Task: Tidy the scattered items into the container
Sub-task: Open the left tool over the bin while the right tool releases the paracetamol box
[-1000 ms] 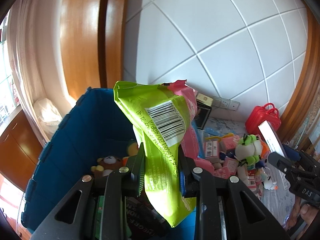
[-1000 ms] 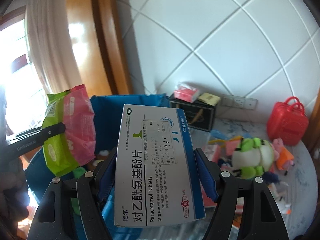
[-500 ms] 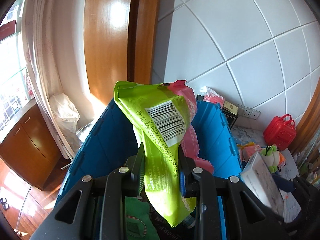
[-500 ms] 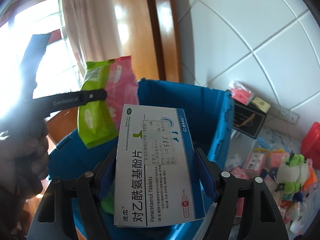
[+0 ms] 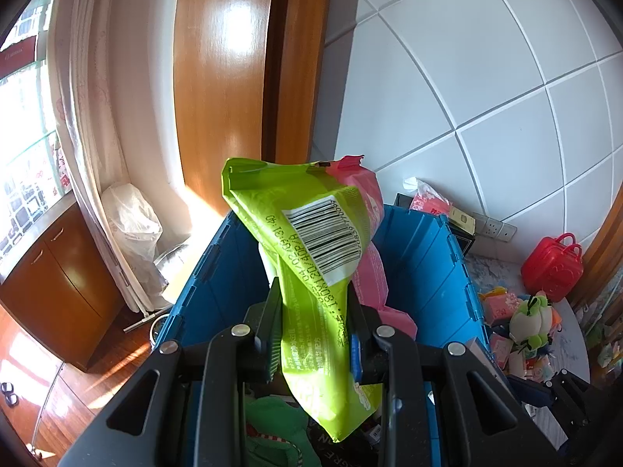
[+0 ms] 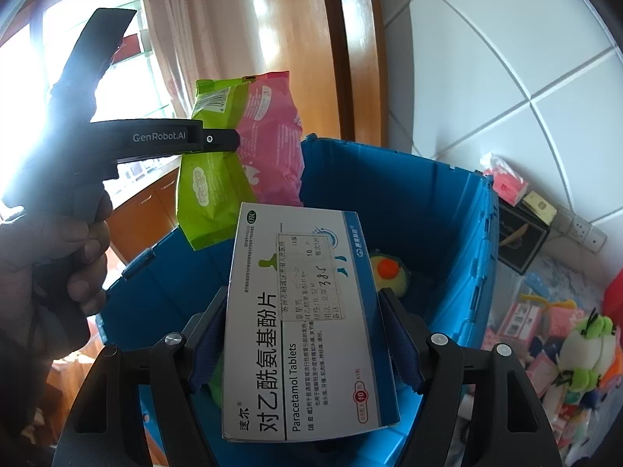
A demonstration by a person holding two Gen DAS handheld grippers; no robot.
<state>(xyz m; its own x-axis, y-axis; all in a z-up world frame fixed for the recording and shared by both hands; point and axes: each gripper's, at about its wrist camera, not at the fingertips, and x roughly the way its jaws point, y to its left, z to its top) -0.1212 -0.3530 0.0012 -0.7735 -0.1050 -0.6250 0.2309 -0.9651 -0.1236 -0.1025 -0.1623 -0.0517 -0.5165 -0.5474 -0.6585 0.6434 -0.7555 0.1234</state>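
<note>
We have both tools loaded and over the blue crate (image 6: 447,210). The left tool (image 5: 314,334) is clamped on a green and pink wipes pack (image 5: 311,241), pinched low on the pack so most of it flops above the jaws. The right tool (image 6: 303,342) grips a paracetamol box (image 6: 300,323) across its width, held flat between the pads. The crate already holds a yellow plush (image 6: 389,272) and a green plush (image 5: 272,428).

Risks as we judge them:
- The two tools are near each other over one opening; releasing together could knock the box against the pack or the left tool.
- The pack is soft and top-heavy, so it may swing and catch the crate rim, or tip outside towards the floor.
- The box is held only by its edges; a squeeze could crush it, and a tilt could let it slip early.

More clutter remains on the bench (image 6: 537,268): frog plush (image 6: 588,354), red case (image 5: 553,264), small pink boxes.
</note>
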